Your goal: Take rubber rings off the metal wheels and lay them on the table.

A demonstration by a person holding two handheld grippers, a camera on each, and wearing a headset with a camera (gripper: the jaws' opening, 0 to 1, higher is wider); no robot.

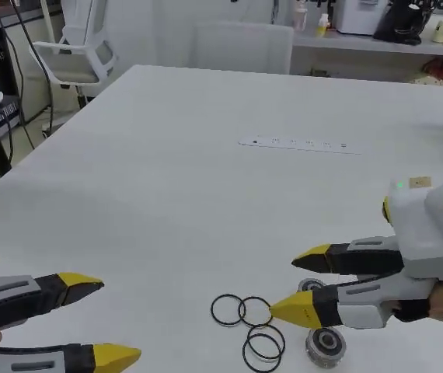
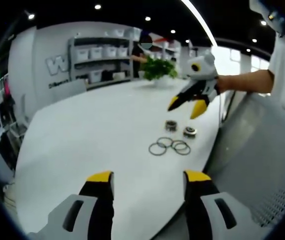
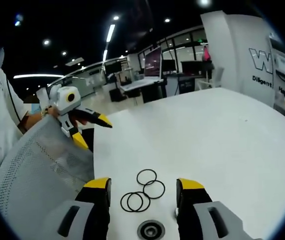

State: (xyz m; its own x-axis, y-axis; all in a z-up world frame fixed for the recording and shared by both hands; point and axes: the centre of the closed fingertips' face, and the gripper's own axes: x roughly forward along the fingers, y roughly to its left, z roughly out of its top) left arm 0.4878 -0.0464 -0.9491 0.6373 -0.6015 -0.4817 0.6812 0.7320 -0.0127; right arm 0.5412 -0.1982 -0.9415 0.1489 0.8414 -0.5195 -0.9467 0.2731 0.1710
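The left gripper [image 1: 109, 320] is hovering at the worktop's [image 1: 206, 194] near left edge, fingers spread wide and empty. Four rubber rings [image 1: 251, 325] are lying by the near edge, with two metal wheels [image 1: 326, 344] just beside them. The right gripper [image 1: 293, 282] is hanging over the wheels, fingers wide, gripping nothing. Bare worktop is stretching toward the far edge.

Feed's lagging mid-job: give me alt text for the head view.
Four black rubber rings lie loose on the white table beside two metal wheels. The right gripper hovers by the wheels, jaws open and empty; the left gripper, also open, sits at lower left, apart from them.
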